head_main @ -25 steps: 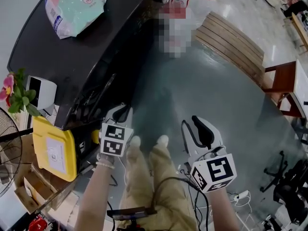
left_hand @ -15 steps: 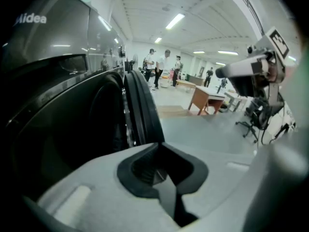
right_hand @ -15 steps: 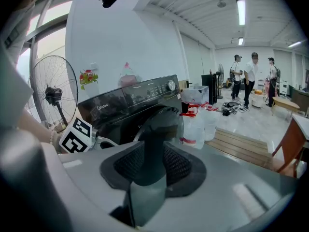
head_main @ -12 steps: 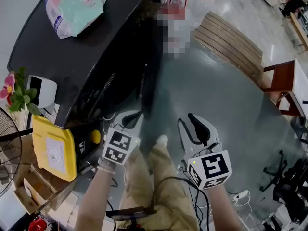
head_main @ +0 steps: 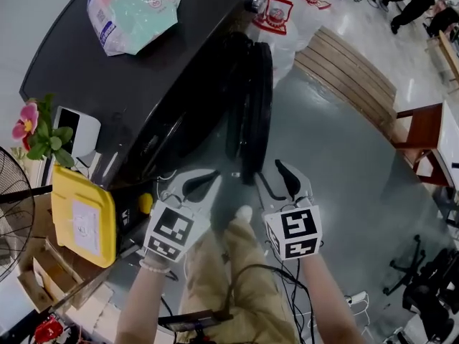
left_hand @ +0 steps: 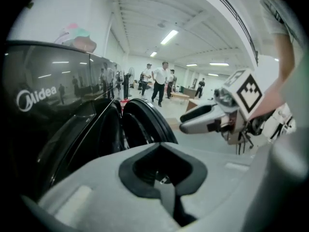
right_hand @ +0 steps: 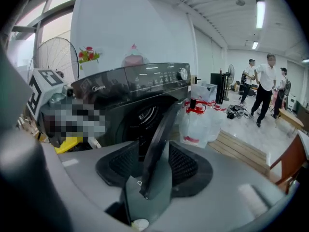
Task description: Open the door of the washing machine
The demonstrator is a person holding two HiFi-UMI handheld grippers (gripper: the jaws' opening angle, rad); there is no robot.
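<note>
Door [right_hand: 157, 149] has swung out, edge-on, partly hiding the drum opening [right_hand: 144, 116].

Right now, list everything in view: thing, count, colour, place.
washing machine: 1, black, left
door: 1, black, swung open
bag: 1, pink-green, on machine
plastic bag: 1, white-red, beside machine
flowers: 1 bunch, pink, left edge
box: 1, yellow, lower left
fan: 1, black, left edge
platform: 1, wooden brown, right of door
chair: 1, brown, right edge
people: several, white shirts, far hall
left tool: 1, grey, jaws just closed, empty
right tool: 1, grey, jaws just opened, door edge between them
</note>
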